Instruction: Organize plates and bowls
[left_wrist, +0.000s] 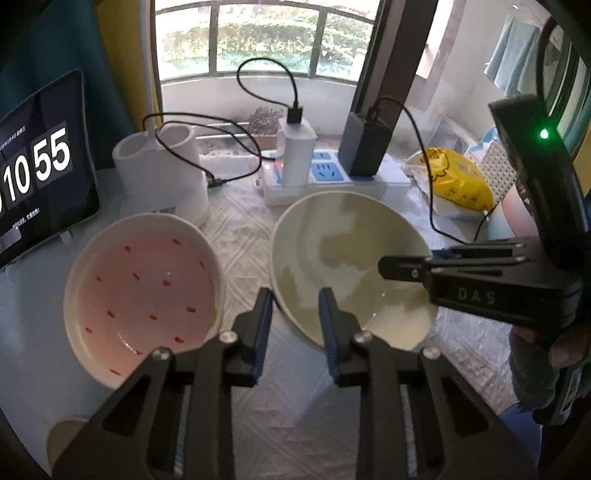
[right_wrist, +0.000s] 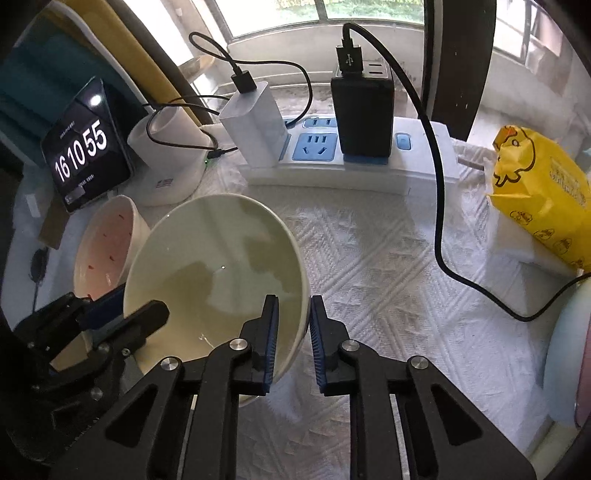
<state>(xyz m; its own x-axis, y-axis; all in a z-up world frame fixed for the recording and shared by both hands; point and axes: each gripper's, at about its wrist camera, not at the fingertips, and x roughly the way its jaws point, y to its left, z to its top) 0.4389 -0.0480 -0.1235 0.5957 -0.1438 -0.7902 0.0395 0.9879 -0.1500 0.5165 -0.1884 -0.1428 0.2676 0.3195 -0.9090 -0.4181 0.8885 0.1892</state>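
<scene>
The pale green bowl (right_wrist: 218, 273) is a glossy, round ceramic vessel with a smooth glazed interior; it stands tilted on the table (right_wrist: 388, 280), which is covered with a white cloth embossed in a diamond weave. The right claw (right_wrist: 293, 317) straddles the near rim of this bowl — one blue ribbed pad inside the wall, the other outside — with the jaws drawn narrow and the pads against the rim, so it is clamped on the bowl. The left claw (left_wrist: 295, 314) takes the same bowl (left_wrist: 351, 266) at the opposite rim: its blue ribbed pads sit on either side of the wall, nearly together, gripping it. Just beside the green bowl on its far side from the right claw lies the pink bowl (left_wrist: 144, 291), white outside, pink inside with small red dashes, also glazed and resting on the cloth. Behind the bowls stand a white cylindrical container (left_wrist: 162, 173), a white power strip (right_wrist: 351, 166) with blue sockets carrying a white charger (right_wrist: 255, 125) and a black rectangular charger (right_wrist: 364, 114), each with a black cable. A tablet (right_wrist: 86, 147) leans at the left showing clock digits. A yellow crinkled plastic bag (right_wrist: 543, 192) printed with a duck lies at the right.
</scene>
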